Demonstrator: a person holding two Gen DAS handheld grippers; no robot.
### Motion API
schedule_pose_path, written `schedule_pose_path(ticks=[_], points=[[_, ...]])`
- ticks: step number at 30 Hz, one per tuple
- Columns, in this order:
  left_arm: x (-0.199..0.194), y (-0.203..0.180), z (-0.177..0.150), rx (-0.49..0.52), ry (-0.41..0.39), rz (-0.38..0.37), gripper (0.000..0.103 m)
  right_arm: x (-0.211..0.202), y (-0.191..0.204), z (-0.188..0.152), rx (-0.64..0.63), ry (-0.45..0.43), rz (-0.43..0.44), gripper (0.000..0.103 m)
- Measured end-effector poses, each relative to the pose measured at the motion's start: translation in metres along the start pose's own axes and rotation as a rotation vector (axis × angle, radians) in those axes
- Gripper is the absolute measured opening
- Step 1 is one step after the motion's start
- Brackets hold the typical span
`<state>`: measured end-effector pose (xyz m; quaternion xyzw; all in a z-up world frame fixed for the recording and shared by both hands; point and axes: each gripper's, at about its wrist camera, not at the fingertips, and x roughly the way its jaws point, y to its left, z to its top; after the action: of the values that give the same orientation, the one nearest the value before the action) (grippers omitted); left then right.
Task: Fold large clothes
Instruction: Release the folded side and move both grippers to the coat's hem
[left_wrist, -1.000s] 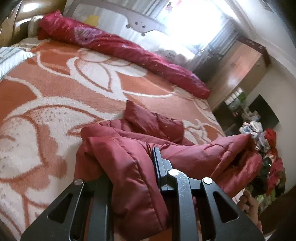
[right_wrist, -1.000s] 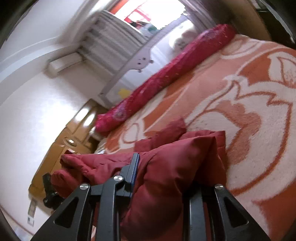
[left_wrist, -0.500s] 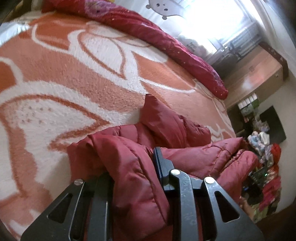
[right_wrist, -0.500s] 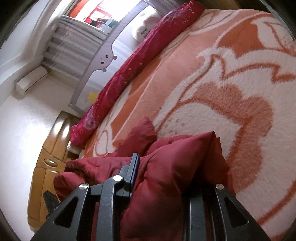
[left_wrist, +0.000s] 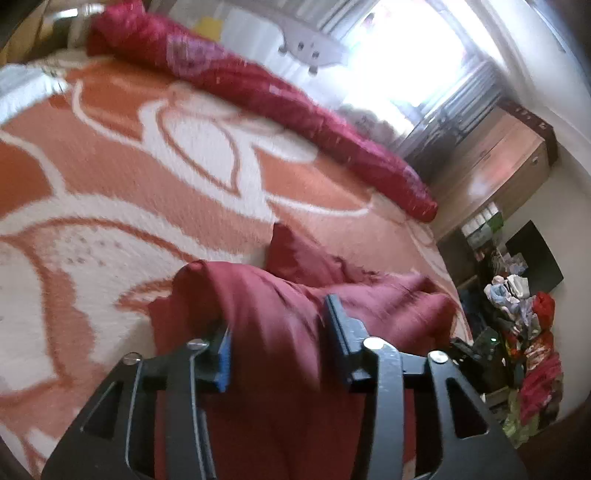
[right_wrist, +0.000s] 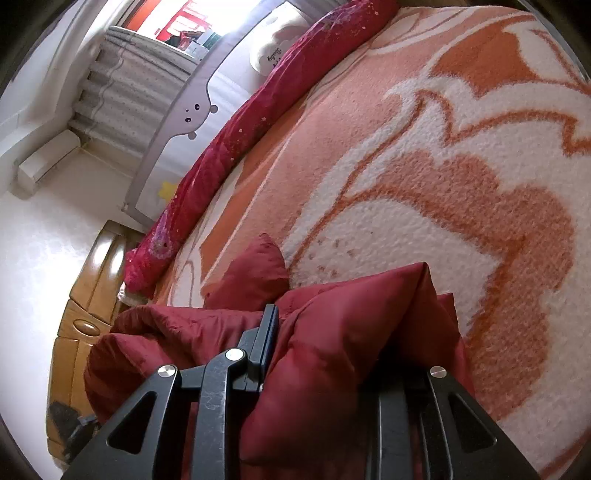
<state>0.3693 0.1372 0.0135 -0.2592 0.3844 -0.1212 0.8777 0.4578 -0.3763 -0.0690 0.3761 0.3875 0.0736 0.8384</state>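
A dark red padded jacket lies bunched on the orange and white blanket of a bed. My left gripper is shut on a thick fold of the jacket, with the fabric filling the space between its fingers. My right gripper is shut on another fold of the same jacket. One corner of the jacket sticks up behind the held folds. The right finger of the right gripper is hidden under the fabric.
A long red rolled quilt lies along the far edge of the bed, in front of a grey bed rail. A wooden cabinet and a pile of clothes stand past the bed's end. A wooden headboard is at the left.
Both grippers have kept their hold on the jacket and carried it over the bed. The left view has tilted up and is blurred by motion.
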Motion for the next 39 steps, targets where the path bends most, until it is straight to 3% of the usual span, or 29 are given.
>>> schedule_pose_path(ticks=[4,8,12,13,16,18,20,22,25,29,33,39], points=[[-0.031,-0.022,-0.015,0.060,-0.031,-0.035,0.044,0.001,0.000,0.000,0.002,-0.004,-0.009,0.026],[0.000,-0.063,-0.043,0.207,0.107,-0.029,0.044,0.002,0.004,0.002,-0.004,0.007,-0.029,0.027],[0.050,-0.090,-0.068,0.318,0.225,0.064,0.044,-0.006,0.018,0.008,-0.014,0.034,-0.054,0.032],[0.066,-0.093,-0.073,0.353,0.233,0.132,0.044,-0.013,0.023,0.011,-0.018,0.037,-0.053,0.033],[0.087,-0.092,-0.075,0.382,0.225,0.208,0.044,-0.043,0.036,0.014,-0.022,0.008,-0.005,0.045],[0.093,-0.088,-0.070,0.368,0.216,0.221,0.044,-0.073,0.048,0.009,-0.051,-0.059,0.015,0.064],[0.095,-0.084,-0.064,0.353,0.213,0.226,0.044,-0.099,0.061,-0.001,-0.108,-0.135,-0.011,0.075],[0.097,-0.083,-0.060,0.350,0.212,0.235,0.044,-0.111,0.079,-0.019,-0.210,-0.162,-0.022,0.075],[0.103,-0.083,-0.059,0.350,0.213,0.255,0.044,-0.083,0.106,-0.042,-0.379,-0.014,-0.060,0.075],[0.098,-0.078,-0.056,0.344,0.209,0.280,0.044,-0.018,0.119,-0.066,-0.581,0.162,-0.223,0.073],[0.093,-0.055,-0.043,0.286,0.196,0.294,0.044,0.008,0.096,-0.047,-0.557,0.157,-0.333,0.074],[0.123,-0.017,-0.024,0.184,0.248,0.336,0.044,0.031,0.064,-0.025,-0.437,0.197,-0.311,0.076]])
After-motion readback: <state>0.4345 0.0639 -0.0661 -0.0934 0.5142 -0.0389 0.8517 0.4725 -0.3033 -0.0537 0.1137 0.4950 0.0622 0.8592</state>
